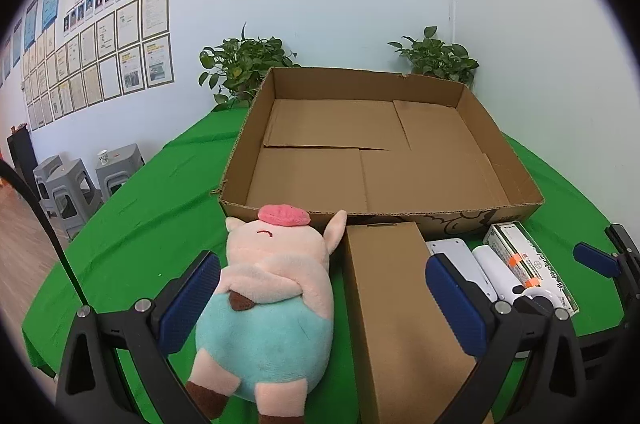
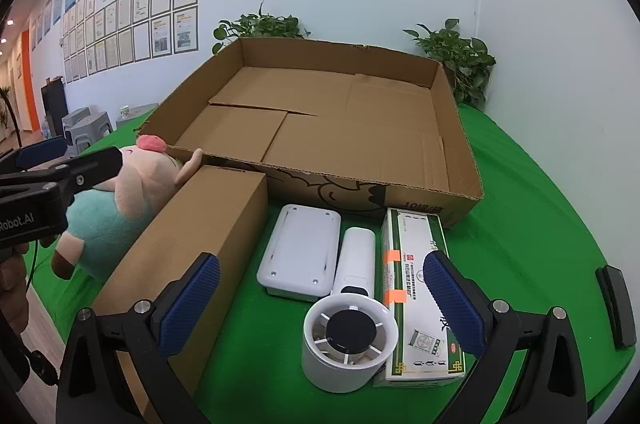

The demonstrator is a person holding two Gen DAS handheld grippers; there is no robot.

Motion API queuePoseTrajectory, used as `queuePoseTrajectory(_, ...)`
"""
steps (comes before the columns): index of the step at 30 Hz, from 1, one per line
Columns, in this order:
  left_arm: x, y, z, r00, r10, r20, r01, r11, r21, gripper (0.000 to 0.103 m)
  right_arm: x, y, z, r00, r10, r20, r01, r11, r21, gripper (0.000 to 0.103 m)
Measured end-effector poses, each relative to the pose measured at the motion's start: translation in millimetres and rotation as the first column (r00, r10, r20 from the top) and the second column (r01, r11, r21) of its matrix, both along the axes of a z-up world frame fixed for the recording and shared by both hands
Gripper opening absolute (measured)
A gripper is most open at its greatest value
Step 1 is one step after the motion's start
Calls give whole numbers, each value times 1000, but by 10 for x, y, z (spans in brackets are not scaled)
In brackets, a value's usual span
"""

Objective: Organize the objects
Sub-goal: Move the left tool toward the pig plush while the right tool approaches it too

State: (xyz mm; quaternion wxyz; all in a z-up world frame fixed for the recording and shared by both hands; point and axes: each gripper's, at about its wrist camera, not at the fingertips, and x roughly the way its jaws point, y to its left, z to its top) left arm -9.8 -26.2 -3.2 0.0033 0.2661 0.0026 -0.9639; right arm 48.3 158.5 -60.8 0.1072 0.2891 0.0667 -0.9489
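Observation:
A plush pig point(image 1: 272, 296) in teal trousers lies on the green cloth, against a long brown carton point(image 1: 396, 304). My left gripper point(image 1: 322, 264) stands open over both, its pads apart from them. Past them sits a wide, shallow cardboard tray point(image 1: 516, 179) with nothing inside. My right gripper point(image 2: 322, 262) is open above a white case point(image 2: 300, 252), a white handheld fan point(image 2: 350, 336) and a green-and-white medicine box point(image 2: 416, 264), gripping none of them. The right wrist view also shows the pig point(image 2: 132, 191), the carton point(image 2: 200, 244), the tray point(image 2: 460, 143) and my left gripper point(image 2: 76, 153).
Two potted plants point(image 1: 244, 63) point(image 1: 440, 57) stand behind the tray by the white wall. A black flat object point(image 2: 616, 308) lies on the cloth at the right. Grey stools point(image 1: 76, 183) stand off the table's left edge. A hand point(image 2: 12, 284) holds the left gripper.

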Motion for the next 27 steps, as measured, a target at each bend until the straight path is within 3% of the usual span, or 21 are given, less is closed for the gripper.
queuePoseTrajectory(13, -51, 28, -1, 999, -21, 47, 20, 1000, 6, 102, -47, 14, -19, 999, 29, 39, -26, 998, -51, 103)
queuePoseTrajectory(27, -71, 25, -15, 998, -4, 62, 3, 1000, 20, 102, -58, -5, -58, 998, 22, 61, -19, 999, -45, 103)
